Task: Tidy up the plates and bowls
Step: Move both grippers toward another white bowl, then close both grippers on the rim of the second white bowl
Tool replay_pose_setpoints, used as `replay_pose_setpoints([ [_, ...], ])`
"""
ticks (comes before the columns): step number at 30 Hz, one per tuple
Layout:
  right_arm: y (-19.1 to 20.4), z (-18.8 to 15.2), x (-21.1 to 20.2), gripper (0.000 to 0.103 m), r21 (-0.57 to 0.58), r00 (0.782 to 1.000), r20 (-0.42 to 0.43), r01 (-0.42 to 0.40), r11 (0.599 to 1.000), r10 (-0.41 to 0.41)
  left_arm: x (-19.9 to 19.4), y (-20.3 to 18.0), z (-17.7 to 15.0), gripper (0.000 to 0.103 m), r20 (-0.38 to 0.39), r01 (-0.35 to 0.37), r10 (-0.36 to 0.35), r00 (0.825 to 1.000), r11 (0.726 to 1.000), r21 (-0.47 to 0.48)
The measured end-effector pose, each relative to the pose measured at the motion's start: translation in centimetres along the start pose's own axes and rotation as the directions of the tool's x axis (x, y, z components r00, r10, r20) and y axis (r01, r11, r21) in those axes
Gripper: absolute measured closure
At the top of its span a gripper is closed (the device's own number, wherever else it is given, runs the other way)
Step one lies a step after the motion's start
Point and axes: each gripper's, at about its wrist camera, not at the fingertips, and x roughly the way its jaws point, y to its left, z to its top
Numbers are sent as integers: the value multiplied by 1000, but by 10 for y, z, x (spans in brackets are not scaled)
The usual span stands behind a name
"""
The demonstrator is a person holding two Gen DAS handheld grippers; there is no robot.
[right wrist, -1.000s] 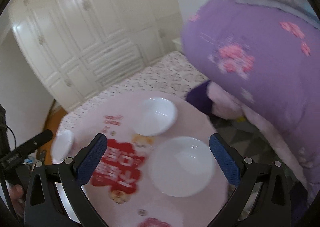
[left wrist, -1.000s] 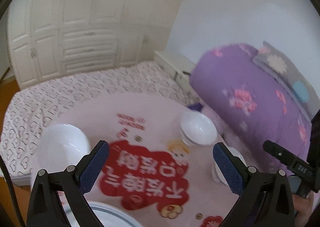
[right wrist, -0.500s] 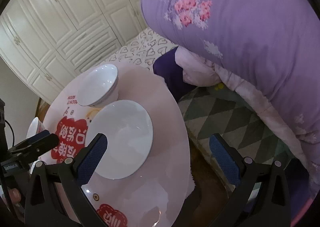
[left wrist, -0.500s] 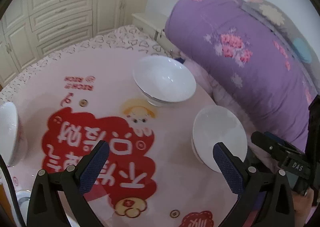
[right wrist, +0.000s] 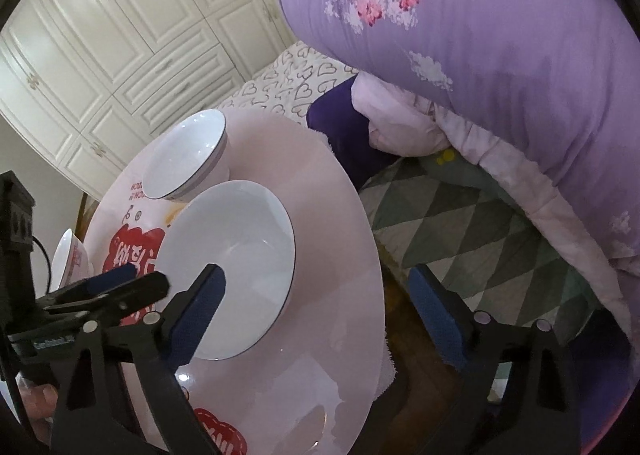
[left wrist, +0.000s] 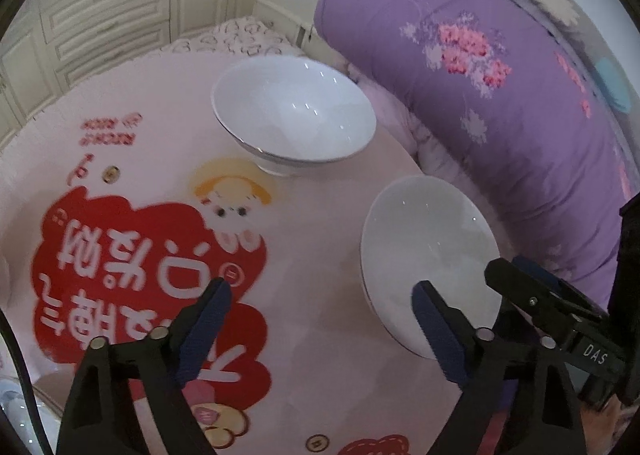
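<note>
Both grippers hang over a round pink bench, each with jaws spread wide and holding nothing. The right gripper straddles the bench's right edge, its left blue pad over the rim of the near bowl and its right pad out past the edge above the floor; whether that pad touches the rim cannot be told. The left gripper hovers beside it over the red cartoon print at the bench's middle, its right pad over the same near bowl, so the two tools converge on one dish from either side. That white bowl sits upright close to the right edge of the bench. Just beyond it, toward the far edge, stands a second white bowl with a dark rim line, apart from the first in the left view. A third bowl with a pinkish pattern stands at the left edge, well apart from the pair. A purple floral quilt is heaped beside the bench. Judged from this, the sorting has barely started: no bowl is nested in another, none is gripped, and no plate can be made out with certainty; gathering the three bowls remains.
</note>
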Motion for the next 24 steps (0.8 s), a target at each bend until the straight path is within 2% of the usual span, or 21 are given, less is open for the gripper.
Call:
replay_pose_setpoints([
  [3,1,-1,5,23,2,1000,-12,-6,1000,6,16,-2,3,36,-45,31,-32,998,999,-14],
  [5,2,-2,11,35,1,1000,-27,-13,1000,13,27,-4,3,54,-83,69,-71,994,997,-29],
  [7,2,-3,17,52,7,999,-46,-22,1000,23,33,-5,5,61,-103,108,-112,988,993,-47],
  [11,8,-8,26,72,12,995,-75,-64,998,65,38,-9,9,86,-120,163,-170,978,984,-67],
  [12,12,-9,27,77,9,994,-79,-77,997,78,37,-10,10,86,-120,159,-166,979,985,-65],
  [13,16,-10,27,77,5,993,-82,-84,996,84,37,-11,12,86,-116,149,-155,981,987,-62],
  [15,22,-10,27,77,-6,995,-78,-61,998,60,36,-9,13,86,-112,141,-149,983,987,-72],
  [24,47,-12,25,77,-26,993,-79,-89,996,86,10,15,10,87,-76,156,-165,983,982,-108],
])
